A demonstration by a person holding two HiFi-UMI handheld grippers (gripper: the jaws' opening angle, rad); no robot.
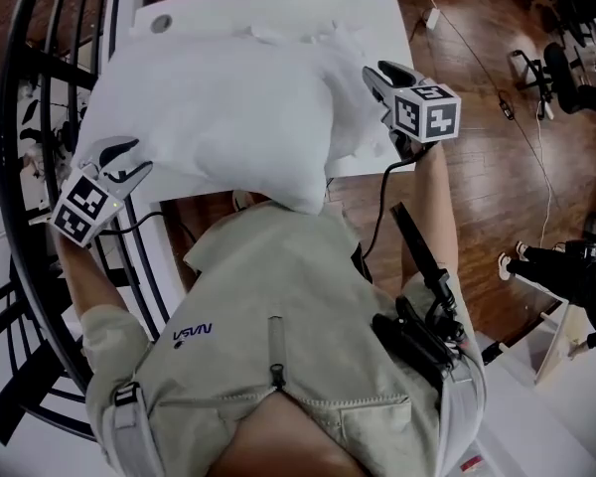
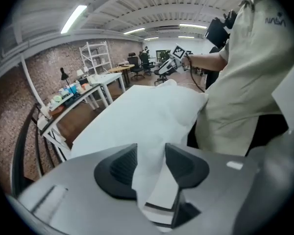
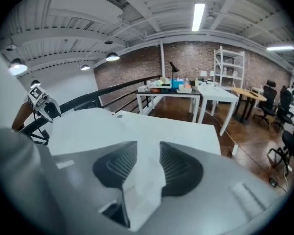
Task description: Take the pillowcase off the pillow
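A white pillow in its white pillowcase [image 1: 219,97] lies across the white table [image 1: 377,18], its near end hanging over the front edge against my chest. My left gripper [image 1: 131,163] is at the pillow's left edge. In the left gripper view its jaws [image 2: 151,163] stand apart, with a fold of pillowcase [image 2: 142,116] loose between them. My right gripper [image 1: 382,79] is at the pillow's right end, where the cloth is bunched. Its jaws [image 3: 148,163] are also parted, and a strip of white cloth [image 3: 144,180] lies between the pads without being pressed.
A black metal railing [image 1: 40,117] curves along the left, close to my left gripper. Wooden floor lies to the right of the table, with office chairs [image 1: 566,58] further off. A round cable hole [image 1: 160,24] sits at the table's far left corner.
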